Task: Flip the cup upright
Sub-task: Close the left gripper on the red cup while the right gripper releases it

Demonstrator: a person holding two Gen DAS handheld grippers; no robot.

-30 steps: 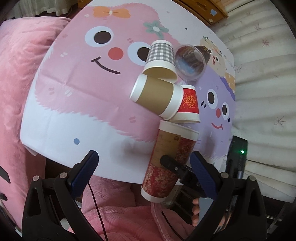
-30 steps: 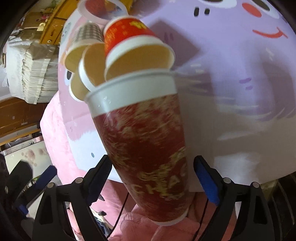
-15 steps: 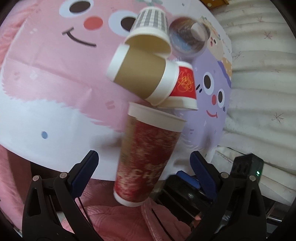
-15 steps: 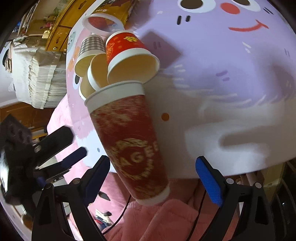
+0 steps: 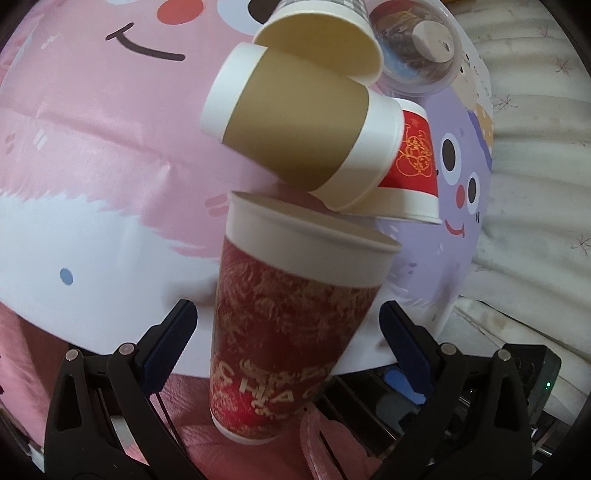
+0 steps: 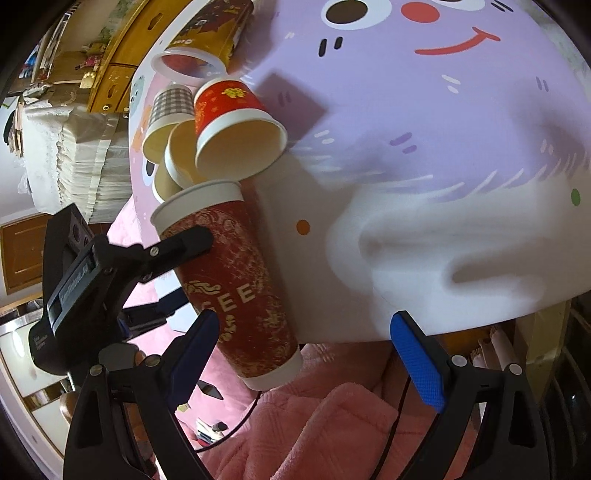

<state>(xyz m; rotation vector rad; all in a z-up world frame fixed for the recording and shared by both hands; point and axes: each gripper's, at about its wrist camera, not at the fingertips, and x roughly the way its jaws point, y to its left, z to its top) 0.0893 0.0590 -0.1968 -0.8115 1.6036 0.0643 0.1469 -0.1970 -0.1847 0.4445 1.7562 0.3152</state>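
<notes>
Now five paper cups [image 5: 295,310], one clear tub [image 5: 417,44], left gripper [image 5: 288,332] and right gripper [image 6: 306,343] both spread apart.

A cartoon-printed tablecloth [image 5: 92,155] in pink, white and lilac is covering the table, with smiling faces showing across it. At its far edge a clear plastic lid [image 6: 189,65] is lying beside a brown printed box [image 6: 216,27]. Pink fleece fabric [image 6: 332,424] is bunching up near the table's near edge, and a quilted white cover [image 5: 535,147] is lying to the right.

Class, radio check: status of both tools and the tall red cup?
Left tool open, straddling tall red cup. Right tool open, beside it. Cup lying over table edge. Cup pile crowds its rim.
</notes>
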